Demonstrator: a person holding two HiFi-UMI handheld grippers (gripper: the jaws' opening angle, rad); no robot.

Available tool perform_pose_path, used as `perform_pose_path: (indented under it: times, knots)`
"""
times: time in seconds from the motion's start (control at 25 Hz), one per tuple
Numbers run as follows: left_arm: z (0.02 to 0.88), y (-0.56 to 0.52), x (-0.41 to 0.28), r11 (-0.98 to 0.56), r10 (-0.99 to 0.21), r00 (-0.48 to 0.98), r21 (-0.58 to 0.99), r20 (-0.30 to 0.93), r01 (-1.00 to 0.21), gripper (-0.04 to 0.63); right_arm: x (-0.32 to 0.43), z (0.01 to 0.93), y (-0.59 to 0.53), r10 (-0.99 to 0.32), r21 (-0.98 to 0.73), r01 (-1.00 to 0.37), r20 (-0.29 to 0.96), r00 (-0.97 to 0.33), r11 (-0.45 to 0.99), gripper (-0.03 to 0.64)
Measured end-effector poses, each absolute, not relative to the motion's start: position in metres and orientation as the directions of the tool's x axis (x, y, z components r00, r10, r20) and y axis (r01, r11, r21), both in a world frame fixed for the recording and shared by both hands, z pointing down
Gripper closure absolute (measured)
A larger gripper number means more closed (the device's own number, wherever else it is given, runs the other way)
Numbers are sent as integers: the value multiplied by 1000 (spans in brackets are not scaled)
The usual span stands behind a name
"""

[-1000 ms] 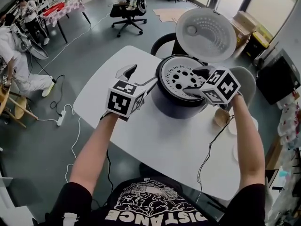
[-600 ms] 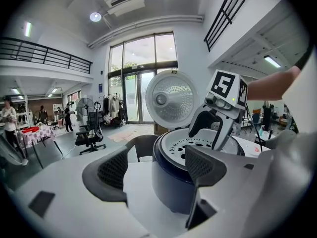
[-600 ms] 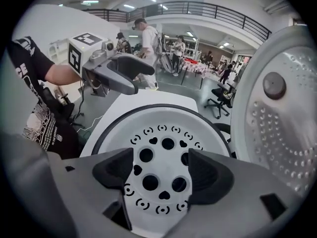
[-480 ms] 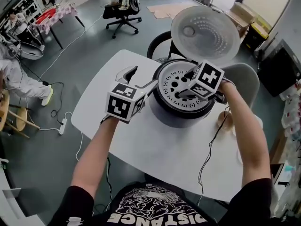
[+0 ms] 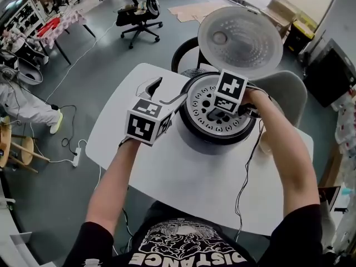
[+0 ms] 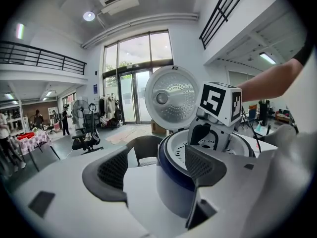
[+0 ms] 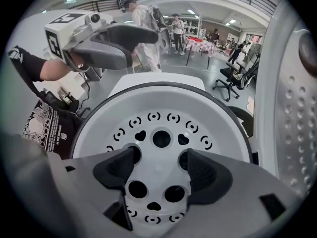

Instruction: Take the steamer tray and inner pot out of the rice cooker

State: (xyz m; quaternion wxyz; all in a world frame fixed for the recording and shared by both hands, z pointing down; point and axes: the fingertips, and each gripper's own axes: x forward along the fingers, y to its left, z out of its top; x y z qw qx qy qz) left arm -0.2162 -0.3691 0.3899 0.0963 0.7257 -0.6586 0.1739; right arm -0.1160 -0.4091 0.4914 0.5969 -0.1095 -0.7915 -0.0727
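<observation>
Presently, head view: the rice cooker (image 5: 214,131) stands on the white worktop (image 5: 183,174) with its lid (image 5: 239,35) swung up and back. The steamer tray (image 5: 207,100) sits level in the cooker's mouth, perforated face up. The right gripper (image 5: 218,113) hangs over the tray's middle. The left gripper (image 5: 164,93) is beside the cooker's left wall, apart from it.

Left gripper view: fingers (image 6: 106,175) spread wide, nothing between them; cooker wall lies beyond.

Right gripper view: fingers (image 7: 116,167) released, tips at 2 of the large holes near the tray's centre. Contact cannot be told; nothing clamped.

Judgement: the tray looks like thin moulded plastic, so light, stiff and smooth enough to slip. Hold by hooking the central holes or pinching the rim. It is round, so it has no long axis; lift straight up. The inner pot is hidden beneath it and is likely heavier.
</observation>
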Motion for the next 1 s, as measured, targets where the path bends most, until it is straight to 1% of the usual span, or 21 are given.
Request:
perform_pose_path:
  times: [0.16, 0.32, 0.44, 0.56, 1.0]
  knots:
    - [382, -371, -240, -129, -918, 89, -80, 387, -988, 242, -135, 485, -414, 75, -22, 246, 975, -210, 969, 274]
    - [377, -369, -265, -157, -914, 121, -63, 386, -986, 242, -150, 476, -411, 84, -53, 209, 986, -143, 977, 315]
    - [378, -369, -272, -191, -911, 159, -47, 381, -981, 242, -151, 473, -408, 55, -30, 213, 992, -115, 977, 337]
    - [374, -377, -279, -230, -906, 200, -36, 373, -973, 242, -157, 461, -414, 17, 7, 194, 993, -120, 981, 341]
    - [341, -382, -286, -406, -873, 375, -38, 312, -913, 242, -164, 405, -404, -116, 122, 33, 985, -131, 992, 344]
